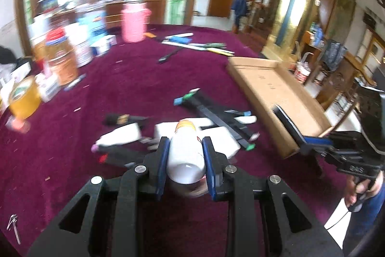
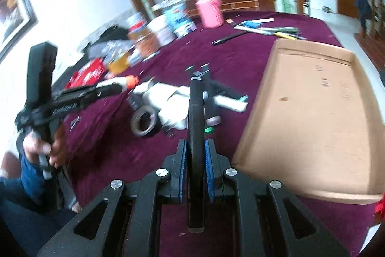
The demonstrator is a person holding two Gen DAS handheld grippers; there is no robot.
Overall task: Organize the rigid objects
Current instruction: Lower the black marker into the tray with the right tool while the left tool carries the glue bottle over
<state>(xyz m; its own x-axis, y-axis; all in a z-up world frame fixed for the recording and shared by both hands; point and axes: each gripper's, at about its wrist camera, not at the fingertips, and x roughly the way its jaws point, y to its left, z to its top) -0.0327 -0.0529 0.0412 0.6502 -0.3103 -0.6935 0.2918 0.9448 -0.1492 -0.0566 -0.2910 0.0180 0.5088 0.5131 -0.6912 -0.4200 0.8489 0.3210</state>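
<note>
The left gripper (image 1: 185, 155) clamps a white bottle (image 1: 186, 151) and the right gripper (image 2: 195, 155) a black marker (image 2: 196, 110), both above the near pile, while the cardboard tray (image 2: 312, 112) at right looks empty, so most sorting remains.

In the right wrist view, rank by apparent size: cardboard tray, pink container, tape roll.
1. cardboard tray, by far.
2 and 3. pink container and tape roll look alike; the container is farther off, so unranked.
</note>
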